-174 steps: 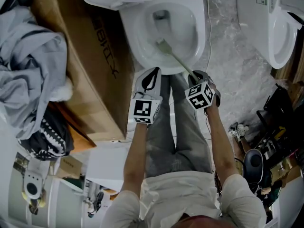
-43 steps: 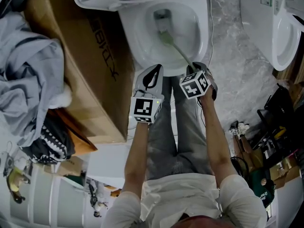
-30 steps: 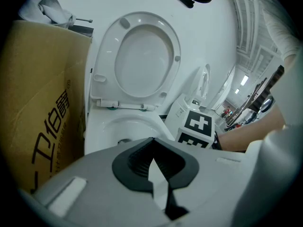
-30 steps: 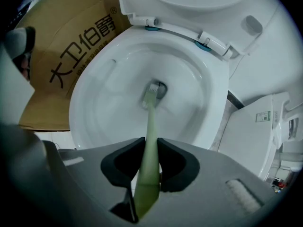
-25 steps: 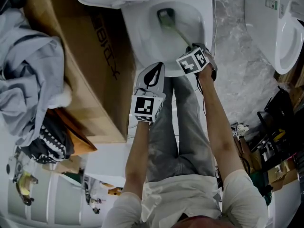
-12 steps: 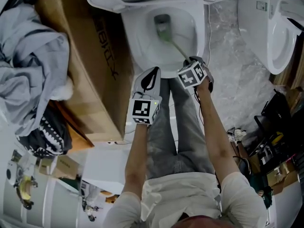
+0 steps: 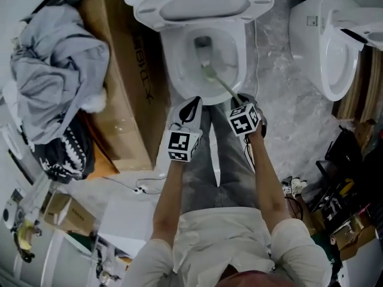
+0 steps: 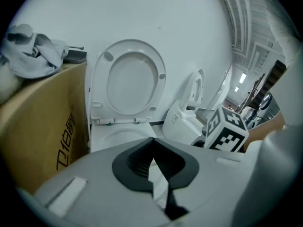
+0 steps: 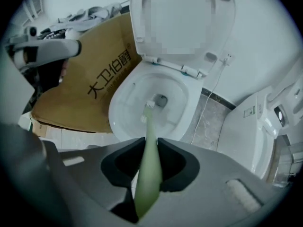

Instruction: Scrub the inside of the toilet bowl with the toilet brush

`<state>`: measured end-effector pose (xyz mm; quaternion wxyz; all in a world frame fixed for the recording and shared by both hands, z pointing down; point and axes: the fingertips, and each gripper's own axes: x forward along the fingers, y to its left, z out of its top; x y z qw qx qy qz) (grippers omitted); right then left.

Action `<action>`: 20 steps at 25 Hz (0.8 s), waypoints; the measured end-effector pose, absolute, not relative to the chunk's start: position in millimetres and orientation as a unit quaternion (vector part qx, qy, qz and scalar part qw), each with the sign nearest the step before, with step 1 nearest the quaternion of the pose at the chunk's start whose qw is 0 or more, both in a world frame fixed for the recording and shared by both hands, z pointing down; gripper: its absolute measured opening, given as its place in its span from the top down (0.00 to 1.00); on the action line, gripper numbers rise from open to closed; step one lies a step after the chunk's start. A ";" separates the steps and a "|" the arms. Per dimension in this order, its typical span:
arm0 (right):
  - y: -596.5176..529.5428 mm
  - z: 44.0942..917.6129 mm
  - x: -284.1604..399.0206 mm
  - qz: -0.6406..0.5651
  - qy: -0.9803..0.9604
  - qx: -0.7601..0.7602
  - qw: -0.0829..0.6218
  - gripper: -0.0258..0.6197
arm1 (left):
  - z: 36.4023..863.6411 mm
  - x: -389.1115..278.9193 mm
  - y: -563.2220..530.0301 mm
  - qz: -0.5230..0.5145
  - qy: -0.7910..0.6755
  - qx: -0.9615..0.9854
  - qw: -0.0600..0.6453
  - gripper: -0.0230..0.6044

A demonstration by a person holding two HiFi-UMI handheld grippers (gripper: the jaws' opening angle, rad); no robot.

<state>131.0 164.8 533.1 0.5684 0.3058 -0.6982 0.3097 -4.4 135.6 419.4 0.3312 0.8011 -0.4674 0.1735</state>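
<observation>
Nearest to me, my right gripper (image 9: pixel 150 142) is pinching the handle of the toilet brush (image 9: pixel 149 122), with its dark jaws pressed on both sides of the pale green shaft. The shaft is smooth rounded plastic and gets thinner toward the head. I judge it can turn or slide between the pads if I push hard, and then the bristles would face the wrong way. My left gripper (image 8: pixel 152 144) holds nothing and its jaws are pressed together. It hangs just beside the right one, over the near rim of the toilet bowl (image 7: pixel 169 58). A wide swing could knock the two grippers together.

The handle crosses the near rim and slopes down. The small flat head with short white bristles is low in the bowl, near the drain hole (image 9: pixel 161 100) toward the far side. The bowl is glossy white ceramic, oval and steep. It looks slippery, so the head may skid, and a quick stroke may throw drops over the rim.

Behind, the seat and lid (image 7: pixel 203 2) stand raised, and a high lift of the brush could hit them. Left of the toilet stands a brown cardboard box (image 7: pixel 122 94) with grey cloth (image 7: pixel 60 64) on top, and both would soak up splashes. At the right a thin cable (image 7: pixel 256 46) runs over the marbled floor, and a second toilet (image 7: pixel 326 46) stands further off
</observation>
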 end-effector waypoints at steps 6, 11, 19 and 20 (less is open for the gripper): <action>156.6 427.3 148.6 0.274 -0.743 0.347 0.502 0.83 | 348.7 -4.1 131.6 0.173 -0.466 0.813 0.302 0.93; 126.2 333.6 149.3 0.243 -0.780 0.384 0.431 0.83 | 274.3 -7.1 115.7 0.154 -0.472 0.827 0.263 0.93; 96.3 198.8 140.1 0.181 -0.835 0.404 0.325 0.83 | 153.8 -17.5 84.9 0.086 -0.492 0.843 0.200 0.93; 91.2 184.9 140.1 0.174 -0.840 0.409 0.311 0.83 | 139.2 -18.2 81.1 0.081 -0.495 0.845 0.187 0.93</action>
